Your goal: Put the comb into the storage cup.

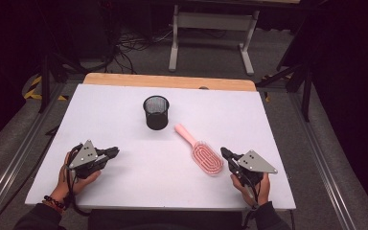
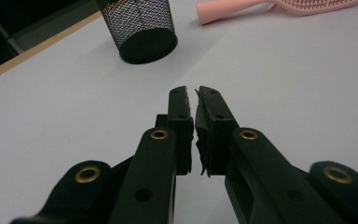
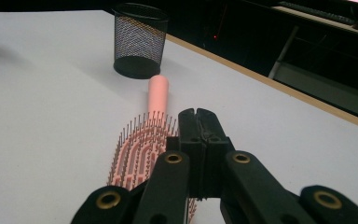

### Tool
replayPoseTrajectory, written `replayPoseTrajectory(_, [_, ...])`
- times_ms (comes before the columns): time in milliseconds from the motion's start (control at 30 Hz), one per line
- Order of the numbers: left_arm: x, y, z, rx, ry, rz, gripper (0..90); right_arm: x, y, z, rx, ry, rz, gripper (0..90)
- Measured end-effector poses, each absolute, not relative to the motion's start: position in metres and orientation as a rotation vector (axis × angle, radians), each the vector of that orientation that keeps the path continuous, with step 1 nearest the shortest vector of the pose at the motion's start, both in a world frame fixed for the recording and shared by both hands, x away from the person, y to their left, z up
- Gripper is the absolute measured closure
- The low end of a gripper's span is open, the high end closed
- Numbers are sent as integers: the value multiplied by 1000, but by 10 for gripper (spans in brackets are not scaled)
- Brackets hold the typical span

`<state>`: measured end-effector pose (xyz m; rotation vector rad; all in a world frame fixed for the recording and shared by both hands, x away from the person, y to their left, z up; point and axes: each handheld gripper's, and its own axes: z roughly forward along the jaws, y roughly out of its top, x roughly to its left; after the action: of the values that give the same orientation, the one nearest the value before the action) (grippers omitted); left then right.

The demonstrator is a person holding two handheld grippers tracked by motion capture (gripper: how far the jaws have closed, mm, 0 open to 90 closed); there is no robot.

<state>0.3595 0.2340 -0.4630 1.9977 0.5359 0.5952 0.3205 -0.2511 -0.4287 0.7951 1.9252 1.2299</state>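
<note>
Resting on the white table (image 1: 139, 187), we keep our left gripper (image 1: 113, 152) and right gripper (image 1: 224, 152) clenched on nothing, the right just beside the pink hairbrush (image 1: 205, 155), near the black mesh cup (image 1: 156, 112).

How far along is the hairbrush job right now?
Nothing looks done: the pink hairbrush lies flat on the table, apart from the upright mesh pen cup. The right tongs, shut and empty, sit beside its bristle head. Grasping and moving remain. The left tongs rest shut.

A white table (image 1: 124, 182) carries a black mesh cup (image 1: 156, 112) and a pink hairbrush (image 1: 201, 151), apart.
</note>
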Motion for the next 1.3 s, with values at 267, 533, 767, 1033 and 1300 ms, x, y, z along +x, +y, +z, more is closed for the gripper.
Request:
replayPoseTrajectory(267, [358, 245, -463, 1952, 588, 649, 702, 321, -243, -426, 791, 1940, 1229, 899])
replayPoseTrajectory(533, [354, 257, -462, 1907, 619, 671, 511, 333, -217, -414, 810, 1986, 1200, 899])
replayPoseTrajectory(767, [351, 263, -463, 1909, 645, 687, 339, 358, -191, -406, 864, 2041, 1150, 900])
replayPoseTrajectory(1033, [342, 273, -463, 1898, 643, 694, 161, 411, -155, -393, 939, 2187, 1044, 900])
replayPoseTrajectory(1300, [335, 283, -467, 1895, 610, 671, 47, 459, -131, -402, 1049, 2309, 881, 900])
